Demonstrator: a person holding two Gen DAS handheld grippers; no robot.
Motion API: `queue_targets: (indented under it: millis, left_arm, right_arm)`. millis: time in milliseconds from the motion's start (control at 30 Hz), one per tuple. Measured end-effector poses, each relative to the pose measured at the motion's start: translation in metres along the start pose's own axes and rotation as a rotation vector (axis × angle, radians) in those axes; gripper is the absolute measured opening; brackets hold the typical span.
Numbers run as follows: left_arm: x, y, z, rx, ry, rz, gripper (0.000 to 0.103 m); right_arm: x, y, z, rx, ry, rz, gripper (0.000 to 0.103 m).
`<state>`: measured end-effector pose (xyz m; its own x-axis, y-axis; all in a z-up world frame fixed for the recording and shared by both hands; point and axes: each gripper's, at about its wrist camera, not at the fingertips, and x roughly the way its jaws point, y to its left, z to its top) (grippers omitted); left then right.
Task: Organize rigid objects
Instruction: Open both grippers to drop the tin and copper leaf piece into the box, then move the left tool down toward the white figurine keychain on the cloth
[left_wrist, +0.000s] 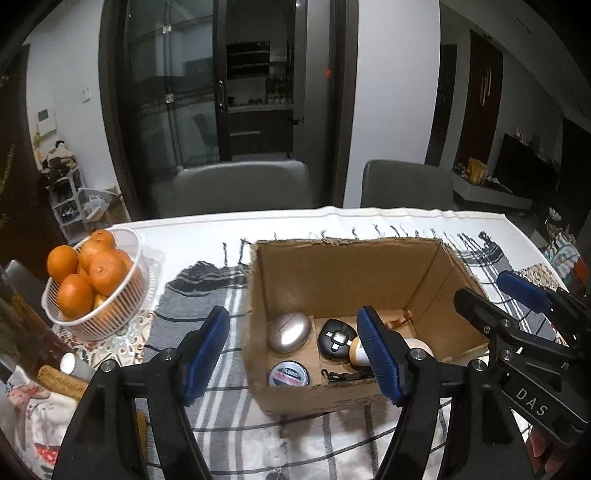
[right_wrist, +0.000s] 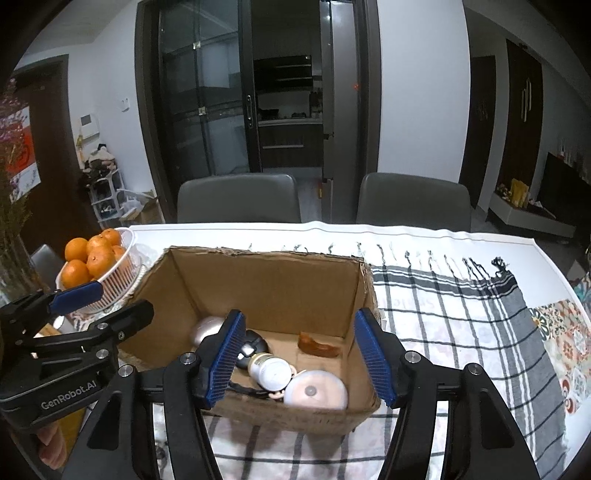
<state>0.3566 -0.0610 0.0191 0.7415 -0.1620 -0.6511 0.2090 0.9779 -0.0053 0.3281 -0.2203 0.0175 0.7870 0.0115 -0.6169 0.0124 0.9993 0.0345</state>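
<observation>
**Box holding the items, both claws spread and empty**

The box (right_wrist: 258, 291) is sitting open-topped on the checked cloth (right_wrist: 461, 314) in the middle of the table. Inside are lying a silver egg (left_wrist: 289, 331), a black gadget (left_wrist: 334, 338), a round tin (left_wrist: 290, 373), a white bottle (right_wrist: 269, 372), a pale disc (right_wrist: 316, 392) and a brown piece (right_wrist: 317, 345) near the far wall. The left gripper (left_wrist: 295, 354) is hovering over the box's near left edge, fingers wide apart, gripping nothing. The right gripper (right_wrist: 299, 358) is hanging over the near wall, also spread and empty. A basket (left_wrist: 122, 295) of oranges (left_wrist: 85, 273) is standing left of the box. Two grey chairs (right_wrist: 236, 197) are facing the far side.
</observation>
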Motion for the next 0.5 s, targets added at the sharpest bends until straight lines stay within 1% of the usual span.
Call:
queue_targets:
  millis: [200,500]
  left_arm:
    - [-0.025,0.007,-0.006,-0.004,-0.038,0.015,0.072]
    - [-0.048,0.023,-0.028,-0.011,-0.039,0.035,0.072]
  right_arm:
    - [-0.018,0.010,-0.002,-0.007,-0.030,0.012,0.062]
    - [-0.041,0.030,-0.013,-0.031,-0.059,0.023,0.062]
